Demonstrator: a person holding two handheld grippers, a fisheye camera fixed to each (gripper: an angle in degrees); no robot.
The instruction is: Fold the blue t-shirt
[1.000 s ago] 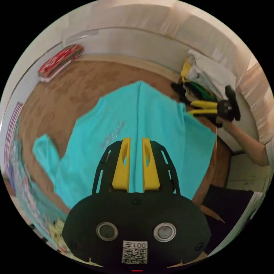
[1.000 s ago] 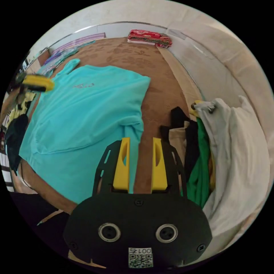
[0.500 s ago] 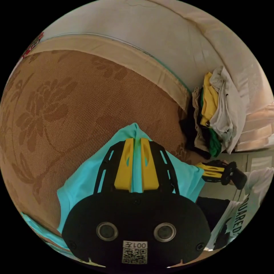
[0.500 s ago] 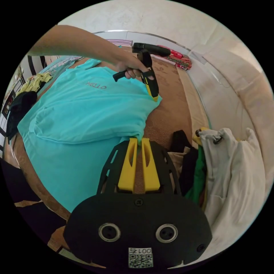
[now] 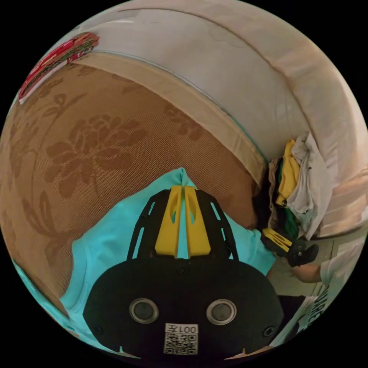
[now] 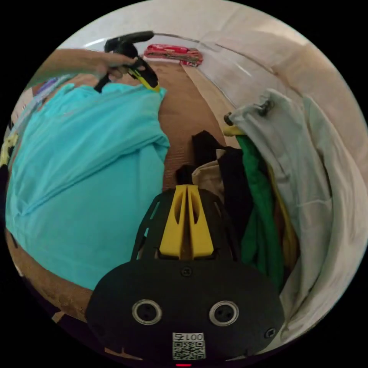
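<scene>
The blue t-shirt (image 6: 76, 172) lies spread on a brown patterned bed mat (image 5: 96, 134), partly folded over itself. My left gripper (image 5: 183, 188) is shut on a corner of the shirt, and a tuft of blue cloth pokes out past its tips. In the right gripper view a hand holds that left gripper (image 6: 155, 87) at the shirt's far corner. My right gripper (image 6: 186, 187) has its jaws pressed together with no blue cloth between them, and its tips point at a black garment (image 6: 185, 174) beside the shirt's edge. The right gripper (image 5: 276, 237) also appears by the clothes pile.
A pile of clothes (image 6: 268, 172) in white, green, black and beige leans against the pale wall, right of the shirt. The same pile (image 5: 295, 184) is in the left gripper view. A folded red cloth (image 6: 174, 53) lies at the mat's far end.
My right gripper has come off the shirt's edge toward the clothes pile and its jaws have closed fully. The left gripper has kept its hold and carried the shirt corner further away.
</scene>
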